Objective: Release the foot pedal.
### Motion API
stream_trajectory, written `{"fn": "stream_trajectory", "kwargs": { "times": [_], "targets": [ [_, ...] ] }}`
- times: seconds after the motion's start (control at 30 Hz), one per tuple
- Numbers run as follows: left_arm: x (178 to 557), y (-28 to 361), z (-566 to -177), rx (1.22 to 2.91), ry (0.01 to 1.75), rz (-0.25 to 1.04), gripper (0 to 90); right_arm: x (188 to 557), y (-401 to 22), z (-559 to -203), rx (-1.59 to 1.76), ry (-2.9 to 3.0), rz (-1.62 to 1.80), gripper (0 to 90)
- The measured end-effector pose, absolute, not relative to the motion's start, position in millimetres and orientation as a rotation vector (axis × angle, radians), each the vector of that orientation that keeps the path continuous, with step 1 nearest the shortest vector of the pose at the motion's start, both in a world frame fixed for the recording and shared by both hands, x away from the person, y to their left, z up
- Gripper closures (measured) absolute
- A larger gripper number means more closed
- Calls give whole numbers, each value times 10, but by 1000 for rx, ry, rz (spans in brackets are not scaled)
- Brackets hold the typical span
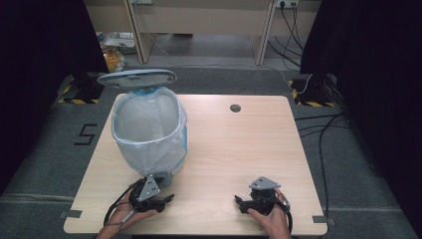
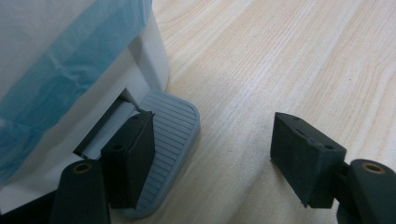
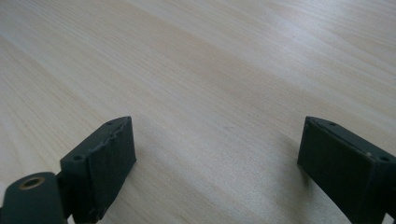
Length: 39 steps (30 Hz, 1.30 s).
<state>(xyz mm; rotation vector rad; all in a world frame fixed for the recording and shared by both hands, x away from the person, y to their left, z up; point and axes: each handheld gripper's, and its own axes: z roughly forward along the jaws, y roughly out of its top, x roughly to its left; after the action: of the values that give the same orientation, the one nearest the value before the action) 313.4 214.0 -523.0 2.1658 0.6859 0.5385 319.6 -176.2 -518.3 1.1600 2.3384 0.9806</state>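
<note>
A light wooden table (image 1: pixel 224 149) carries a lined pedal bin (image 1: pixel 149 132) at its left side.

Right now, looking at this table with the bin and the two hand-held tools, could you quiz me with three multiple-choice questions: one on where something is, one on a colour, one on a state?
1. Where does the pedal bin stand on the table?
A. left part
B. right part
C. front right corner

2. What colour is the band on the bin liner?
A. red
B. blue
C. green

3. How is the bin's lid?
A. shut flat
B. lying on the table
C. raised open

Answers:
1 A, the high view shows it left of centre, ahead of the left gripper.
2 B, the left gripper view shows a blue strip above the grey pedal.
3 C, the lid stands up behind the open mouth.
</note>
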Motion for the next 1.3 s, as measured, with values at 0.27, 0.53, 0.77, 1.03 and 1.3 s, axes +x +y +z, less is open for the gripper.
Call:
{"fn": "stream_trajectory", "kwargs": {
  "times": [0.27,0.53,0.77,1.03,1.3],
  "targets": [
    [3126,2129,-5231,2166,680,547,305,3197,-1761,-5183,1160,2339,980,110],
    [3111,2121,-5204,2180,670,572,304,3198,-1761,-5183,1160,2339,980,110],
    [3106,2122,-5193,2184,669,565,304,3198,-1760,-5183,1161,2340,979,108],
    [3102,2121,-5188,2174,682,560,304,3198,-1759,-5182,1163,2339,978,106],
    [3094,2125,-5169,2172,691,560,303,3204,-1758,-5183,1160,2341,976,99]
  ]
}}
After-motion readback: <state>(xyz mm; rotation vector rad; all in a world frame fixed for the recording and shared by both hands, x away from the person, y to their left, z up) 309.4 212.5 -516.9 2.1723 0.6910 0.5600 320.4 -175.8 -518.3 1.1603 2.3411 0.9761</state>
